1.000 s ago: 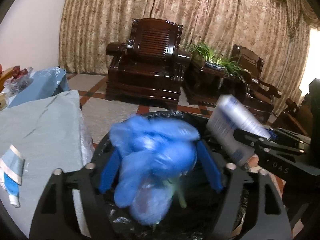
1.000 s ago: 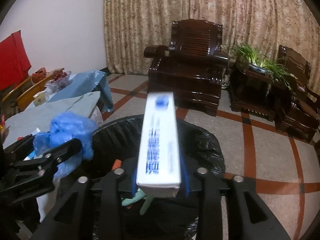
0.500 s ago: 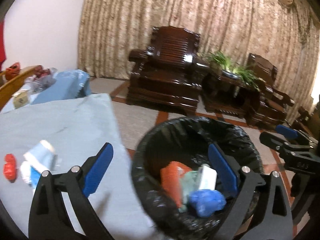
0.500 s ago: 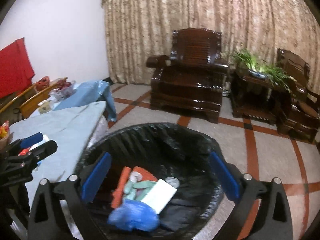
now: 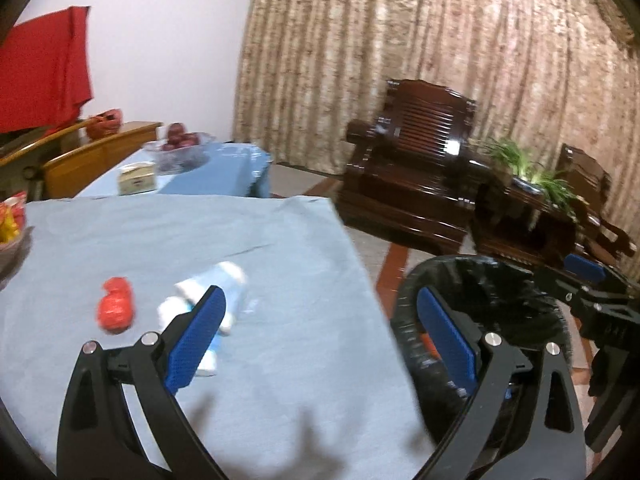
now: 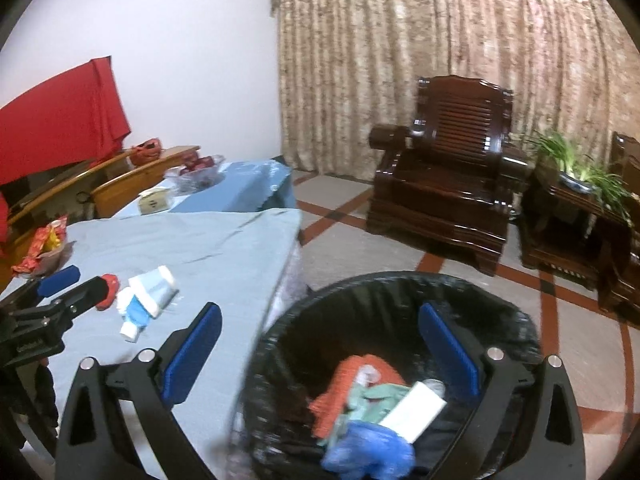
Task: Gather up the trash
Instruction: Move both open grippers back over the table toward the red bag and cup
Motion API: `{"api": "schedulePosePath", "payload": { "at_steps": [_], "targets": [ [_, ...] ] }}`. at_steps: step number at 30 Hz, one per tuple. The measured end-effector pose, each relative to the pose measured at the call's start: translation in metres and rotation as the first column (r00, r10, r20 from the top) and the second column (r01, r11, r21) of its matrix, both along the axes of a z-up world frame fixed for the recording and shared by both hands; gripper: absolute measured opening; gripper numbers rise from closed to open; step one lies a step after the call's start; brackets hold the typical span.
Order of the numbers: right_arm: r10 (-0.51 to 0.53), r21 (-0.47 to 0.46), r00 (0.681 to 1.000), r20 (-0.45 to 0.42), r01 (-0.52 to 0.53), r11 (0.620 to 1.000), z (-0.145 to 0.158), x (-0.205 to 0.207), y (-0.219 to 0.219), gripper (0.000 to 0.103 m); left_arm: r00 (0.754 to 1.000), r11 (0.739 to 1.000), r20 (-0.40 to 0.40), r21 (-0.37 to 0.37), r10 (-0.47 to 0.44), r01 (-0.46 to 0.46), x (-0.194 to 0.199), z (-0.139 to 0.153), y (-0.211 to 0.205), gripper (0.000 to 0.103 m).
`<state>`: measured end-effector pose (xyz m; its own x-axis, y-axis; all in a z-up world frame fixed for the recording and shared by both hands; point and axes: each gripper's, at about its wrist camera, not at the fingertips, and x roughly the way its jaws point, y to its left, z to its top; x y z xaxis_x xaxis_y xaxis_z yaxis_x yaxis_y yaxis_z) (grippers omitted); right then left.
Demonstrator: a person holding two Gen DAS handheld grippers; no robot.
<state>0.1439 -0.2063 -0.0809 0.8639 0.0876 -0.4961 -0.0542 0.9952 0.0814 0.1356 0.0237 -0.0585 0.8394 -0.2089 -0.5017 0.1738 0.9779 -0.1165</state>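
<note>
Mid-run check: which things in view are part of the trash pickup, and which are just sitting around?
Part of the job:
- crumpled red wrapper on the table
- squeezed blue-and-white tube beside it
- black-lined bin, already holding the blue plastic bag and white box

Just lying about:
- fruit bowl
- small carton
- snack bowl
- armchair
- potted plant

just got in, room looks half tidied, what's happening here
A person is clearing trash off the table with two handheld tongs. Both the left tongs and right tongs are open and empty. The bin holds a blue bag and white box. A red scrap and squeezed tube remain on the table.
</note>
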Motion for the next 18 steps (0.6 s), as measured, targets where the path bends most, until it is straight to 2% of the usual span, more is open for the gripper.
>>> {"api": "schedulePosePath", "payload": {
  "at_steps": [10, 18],
  "targets": [
    [0.088, -0.011, 0.996, -0.013, -0.088, 0.996, -0.014, 0.025, 0.064, 0.097, 0.991, 0.991, -0.007, 0.027, 0.132, -0.131, -0.009, -0.003, 0.070, 0.094],
    [0.120, -0.006, 0.992, -0.038, -0.120, 0.993, -0.029, 0.053, 0.100, 0.097, 0.979, 0.979, -0.020, 0.035, 0.203, -0.202, -0.002, -0.015, 0.109, 0.094]
  ]
}}
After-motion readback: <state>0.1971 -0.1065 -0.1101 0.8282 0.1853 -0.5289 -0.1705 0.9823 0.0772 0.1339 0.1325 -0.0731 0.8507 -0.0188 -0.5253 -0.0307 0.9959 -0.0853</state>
